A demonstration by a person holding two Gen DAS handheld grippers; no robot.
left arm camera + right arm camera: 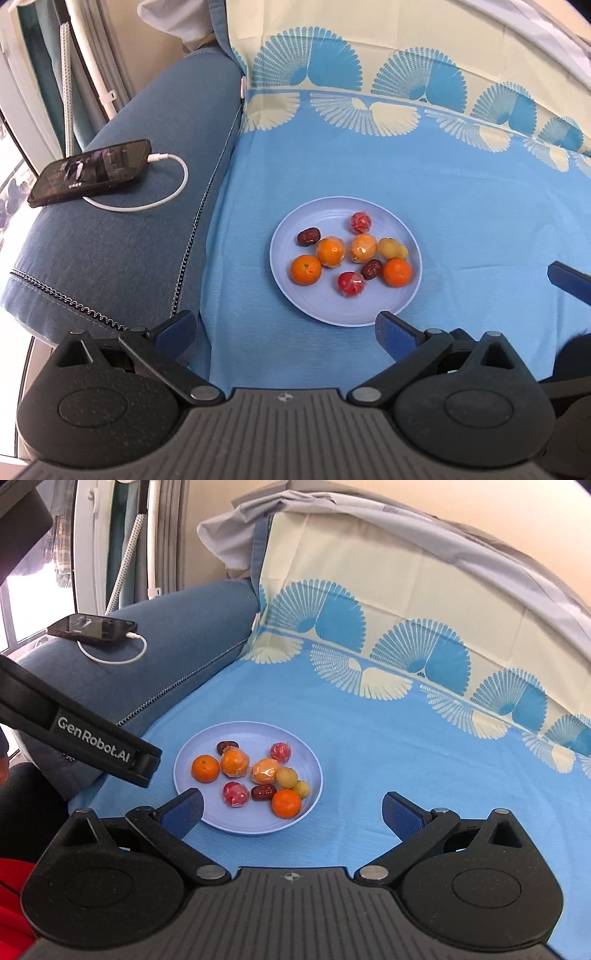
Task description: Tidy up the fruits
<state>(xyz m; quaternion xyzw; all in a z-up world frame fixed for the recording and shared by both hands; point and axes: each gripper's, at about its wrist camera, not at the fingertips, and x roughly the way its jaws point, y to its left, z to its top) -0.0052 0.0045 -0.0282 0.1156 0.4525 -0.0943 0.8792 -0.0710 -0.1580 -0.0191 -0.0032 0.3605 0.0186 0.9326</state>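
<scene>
Home living room, blue sofa armrest, charging phone, patterned cloth

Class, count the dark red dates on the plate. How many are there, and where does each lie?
2. One date lies near the plate's far left rim; the other date lies nearer, between the wrapped red fruit and an orange. None seems hidden.

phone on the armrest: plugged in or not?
Plugged in: a white cable runs into the end of the phone lying on the sofa arm.

the left gripper and the right gripper both hover with blue-padded jaws spread wide and nothing between them, the left one's black finger showing in the right wrist view.
</scene>
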